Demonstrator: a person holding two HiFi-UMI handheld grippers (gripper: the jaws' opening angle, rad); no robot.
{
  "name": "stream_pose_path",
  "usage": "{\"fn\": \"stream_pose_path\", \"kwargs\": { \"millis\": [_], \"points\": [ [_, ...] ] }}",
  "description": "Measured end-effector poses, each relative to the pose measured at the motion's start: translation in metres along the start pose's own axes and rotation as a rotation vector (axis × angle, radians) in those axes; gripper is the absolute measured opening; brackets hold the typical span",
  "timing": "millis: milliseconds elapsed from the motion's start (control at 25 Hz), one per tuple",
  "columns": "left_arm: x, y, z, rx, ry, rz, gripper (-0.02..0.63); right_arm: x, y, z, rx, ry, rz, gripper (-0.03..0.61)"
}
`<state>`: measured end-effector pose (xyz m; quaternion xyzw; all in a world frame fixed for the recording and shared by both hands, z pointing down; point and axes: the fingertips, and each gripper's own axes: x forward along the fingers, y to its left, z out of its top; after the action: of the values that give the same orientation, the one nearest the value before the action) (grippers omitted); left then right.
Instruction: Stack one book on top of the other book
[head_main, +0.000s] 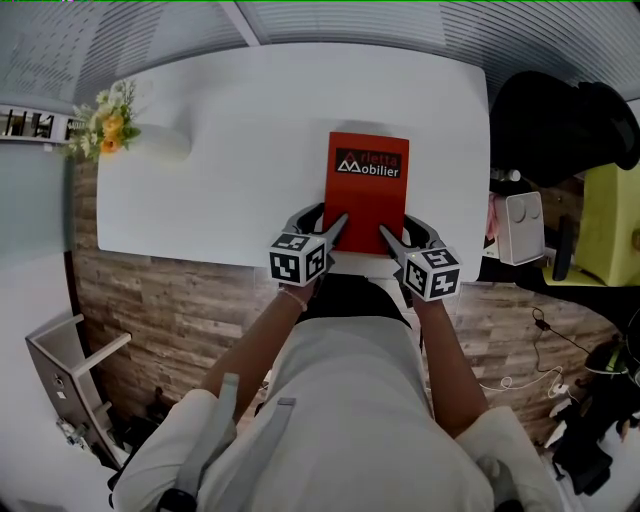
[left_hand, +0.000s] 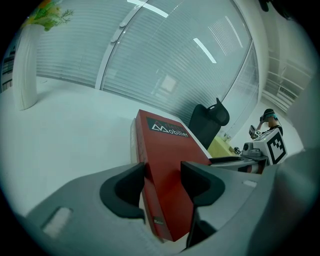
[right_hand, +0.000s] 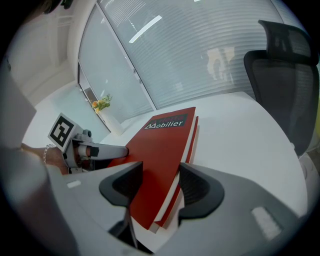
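While your left gripper (head_main: 335, 225) and right gripper (head_main: 385, 233) each clamp the red book (head_main: 367, 195), a second book (right_hand: 193, 136) possibly lies directly beneath.

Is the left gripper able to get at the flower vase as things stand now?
Probably not at once: the left gripper is clamped on the red book. Once freed, only bare table lies before the vase.

right tongs (right_hand: 160, 184): jaws clamped on red book (right_hand: 162, 142), near edge | left tongs (right_hand: 120, 151): at same book, left side
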<state>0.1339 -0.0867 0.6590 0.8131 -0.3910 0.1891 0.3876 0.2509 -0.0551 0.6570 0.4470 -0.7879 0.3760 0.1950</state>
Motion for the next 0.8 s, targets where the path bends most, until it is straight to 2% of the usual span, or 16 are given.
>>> {"fn": "stream_pose_path", "kwargs": {
  "millis": [320, 800],
  "points": [
    [-0.006, -0.004, 0.004, 0.027, 0.01, -0.021, 0.247, -0.006, -0.002, 0.007, -0.034, -0.014, -0.037, 0.239],
    [-0.029, -0.018, 0.041, 0.064, -0.091, -0.025, 0.243, -0.03, 0.003, 0.046, -0.128, -0.109, -0.062, 0.213]
  ]
}}
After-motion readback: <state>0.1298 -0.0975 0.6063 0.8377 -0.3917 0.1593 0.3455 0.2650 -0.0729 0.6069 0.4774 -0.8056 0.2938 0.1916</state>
